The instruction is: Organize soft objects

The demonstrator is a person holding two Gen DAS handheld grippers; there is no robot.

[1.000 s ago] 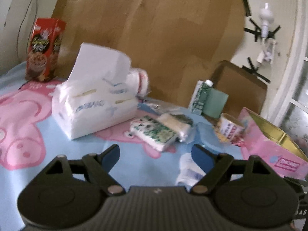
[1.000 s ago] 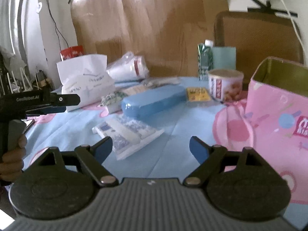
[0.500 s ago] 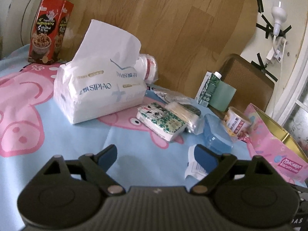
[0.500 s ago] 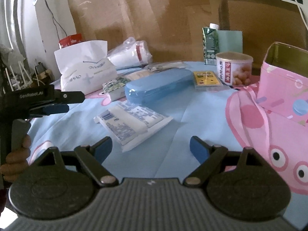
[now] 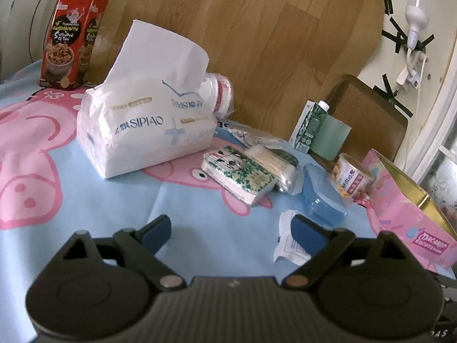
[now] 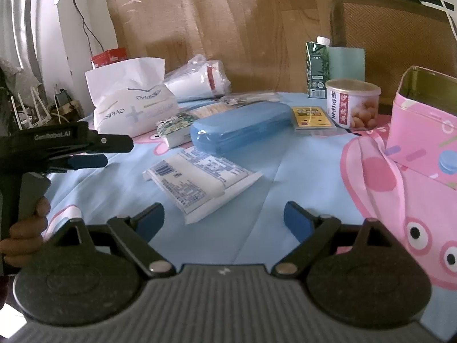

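Blue cloth with pink cartoon pigs (image 6: 300, 171) covers the table, and a brown board (image 5: 257, 43) leans behind it. I take the blue case (image 6: 238, 125) as my landmark. Just in front of it lies a flat white wipes packet (image 6: 200, 180), nearest my right gripper (image 6: 224, 223), whose jaws stand wide apart and hold nothing. Behind the case and to its left sits the big tissue pack (image 5: 142, 125) with one sheet sticking up; a small green-patterned tissue packet (image 5: 240, 171) lies between that pack and the case. To the case's right stand a can (image 6: 352, 103) and a pink tin (image 6: 422, 131). My left gripper (image 5: 231, 228) is also spread open and empty, above the cloth.
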